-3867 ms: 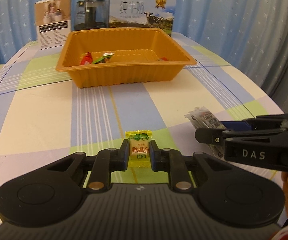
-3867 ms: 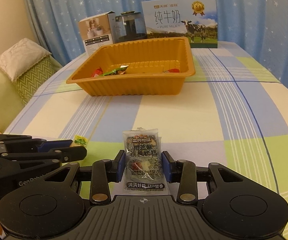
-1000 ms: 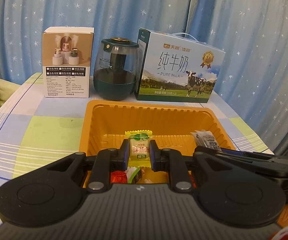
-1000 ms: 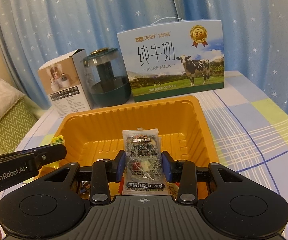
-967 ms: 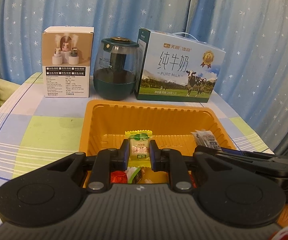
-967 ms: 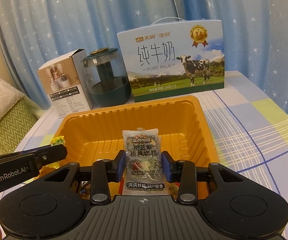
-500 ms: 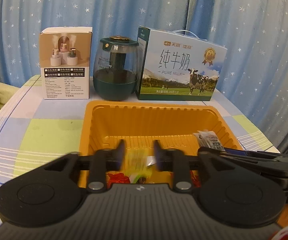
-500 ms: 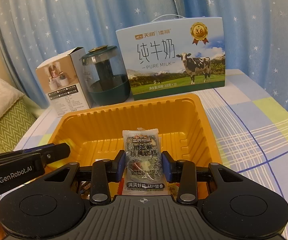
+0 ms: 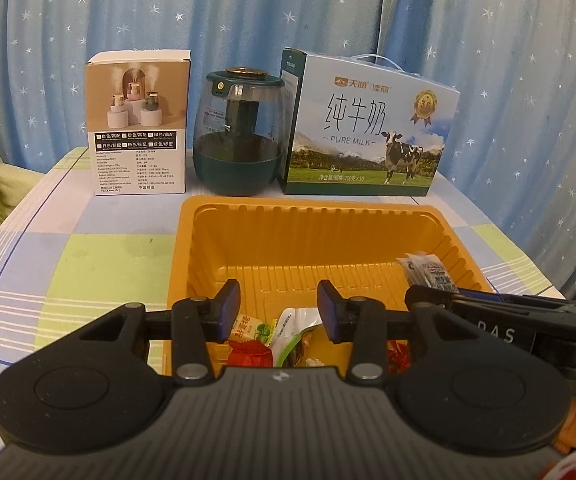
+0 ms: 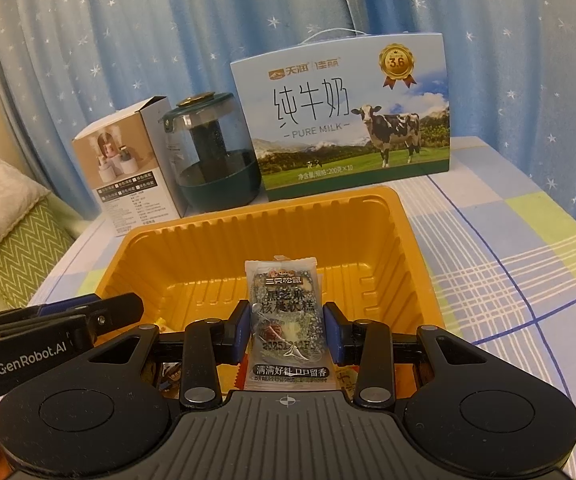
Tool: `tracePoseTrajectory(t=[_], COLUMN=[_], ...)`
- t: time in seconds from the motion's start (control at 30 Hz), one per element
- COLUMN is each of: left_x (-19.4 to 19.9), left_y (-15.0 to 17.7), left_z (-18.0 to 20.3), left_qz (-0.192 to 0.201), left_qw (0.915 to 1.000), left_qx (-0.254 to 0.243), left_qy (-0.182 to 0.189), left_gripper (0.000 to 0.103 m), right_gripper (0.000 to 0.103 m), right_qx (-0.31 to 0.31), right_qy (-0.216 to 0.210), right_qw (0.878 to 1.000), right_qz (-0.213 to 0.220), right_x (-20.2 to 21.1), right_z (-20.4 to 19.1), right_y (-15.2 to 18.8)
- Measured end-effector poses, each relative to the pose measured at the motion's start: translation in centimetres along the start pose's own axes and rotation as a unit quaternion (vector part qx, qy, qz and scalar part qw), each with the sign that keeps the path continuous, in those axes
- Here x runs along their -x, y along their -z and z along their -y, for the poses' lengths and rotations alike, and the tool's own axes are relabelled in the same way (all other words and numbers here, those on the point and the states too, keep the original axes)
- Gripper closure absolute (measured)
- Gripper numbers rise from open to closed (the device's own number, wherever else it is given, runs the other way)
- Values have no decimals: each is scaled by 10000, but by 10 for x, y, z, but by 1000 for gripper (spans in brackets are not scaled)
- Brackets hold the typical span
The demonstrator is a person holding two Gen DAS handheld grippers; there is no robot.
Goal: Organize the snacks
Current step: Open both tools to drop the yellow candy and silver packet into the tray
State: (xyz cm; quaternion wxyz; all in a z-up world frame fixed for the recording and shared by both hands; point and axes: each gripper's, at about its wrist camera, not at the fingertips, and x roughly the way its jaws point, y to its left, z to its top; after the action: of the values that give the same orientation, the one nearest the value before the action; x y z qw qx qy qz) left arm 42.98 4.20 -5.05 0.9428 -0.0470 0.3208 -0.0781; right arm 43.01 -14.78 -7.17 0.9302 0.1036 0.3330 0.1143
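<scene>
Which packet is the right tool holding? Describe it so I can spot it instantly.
Find the orange tray in front of the milk carton. Above its near end, the right tool pinches a clear sachet with black speckles and a white strip of characters at the bottom; the tray's other wrappers are red, yellow and green.

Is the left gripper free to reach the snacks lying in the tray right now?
Probably yes: the left gripper is open and empty above the orange tray, with the snacks uncovered just below its fingers.
</scene>
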Motion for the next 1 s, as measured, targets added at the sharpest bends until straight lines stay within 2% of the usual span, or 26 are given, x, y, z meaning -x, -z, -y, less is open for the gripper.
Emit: tracePoseTrajectory(t=[0.57,0.67,0.77,0.87,1.0], left_x=[1,1,2,3,3], left_y=[1,1,1,1,2], left_z=[-1,-3,-6,-8,-7], left_qz=[33,37,55,56,73], left_qw=[10000,9999,9998,9997,9994], left_qx=[-19,-21,18,30,-6], left_qy=[-51,-102,-175,-230,-331], left_gripper=[63,57,53,49,35], right_gripper=[64,63,40,40,40], right_qx=[-235,-382,-601,-680,-705], right_qy=[-140,-360,-438,-353,-195], right_qw=[9996,9985,9965,9960,9963], right_qz=[27,182,390,466,443], right_x=[1,2,7,9,9], right_z=[3,7,12,17,21], right_y=[-2,-4,-6,-9,-9])
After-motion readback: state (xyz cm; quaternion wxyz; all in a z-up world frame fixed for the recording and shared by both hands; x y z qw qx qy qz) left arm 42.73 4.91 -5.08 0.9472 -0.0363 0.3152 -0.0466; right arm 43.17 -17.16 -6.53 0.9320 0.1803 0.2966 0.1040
